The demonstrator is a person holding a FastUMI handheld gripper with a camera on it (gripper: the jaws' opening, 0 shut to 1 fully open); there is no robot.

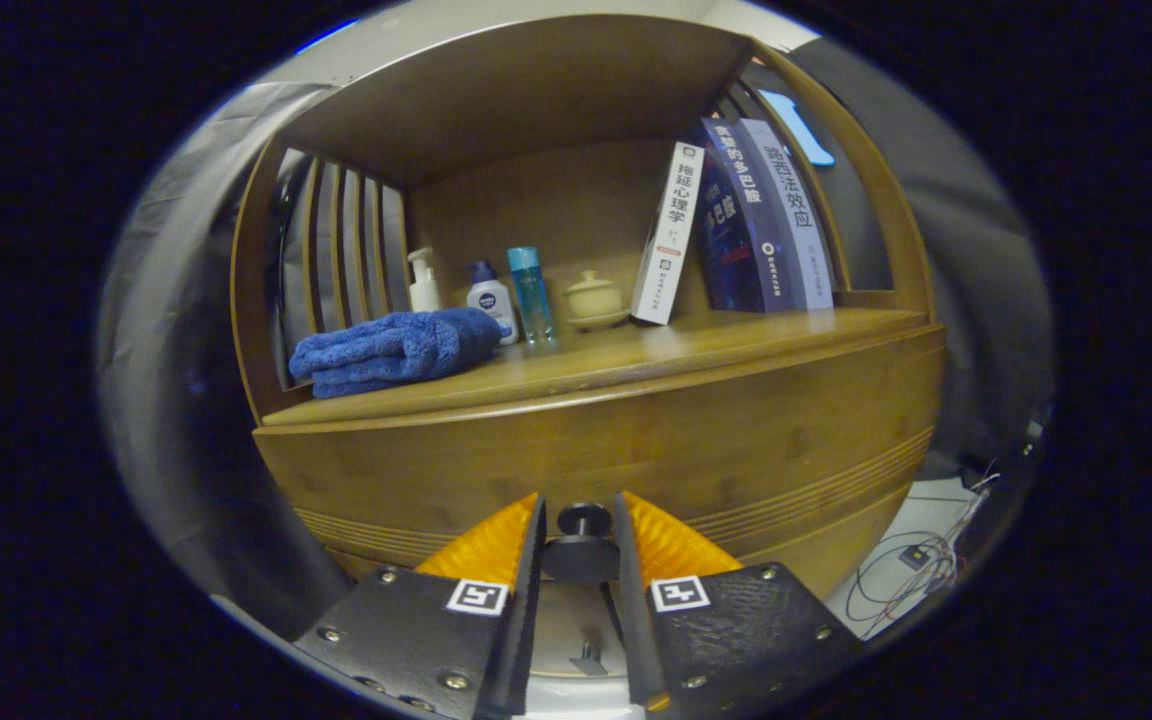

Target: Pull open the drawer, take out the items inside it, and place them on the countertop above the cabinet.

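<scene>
A brown wooden cabinet (636,430) with slatted sides fills the space ahead, its drawer front (756,450) closed and running with grooved lines near the lower edge. The table (636,355) above the drawer carries, beyond the tool, three upright books: two dark blue ones (761,215) and a white one (669,235) leaning against them, their spines printed in Chinese characters. A folded blue towel (396,350) lies at one end. Behind it stand a white pump bottle (423,282), a white bottle with a blue cap (489,297) bearing a round blue logo too small to read, a clear teal bottle (530,292) and a small cream lidded cup (594,298). The tool (581,530) is parted, its fingers flanking the small round dark drawer knob (582,520) without clearly pressing it. Loose cables (911,570) lie on the floor beside the cabinet.
</scene>
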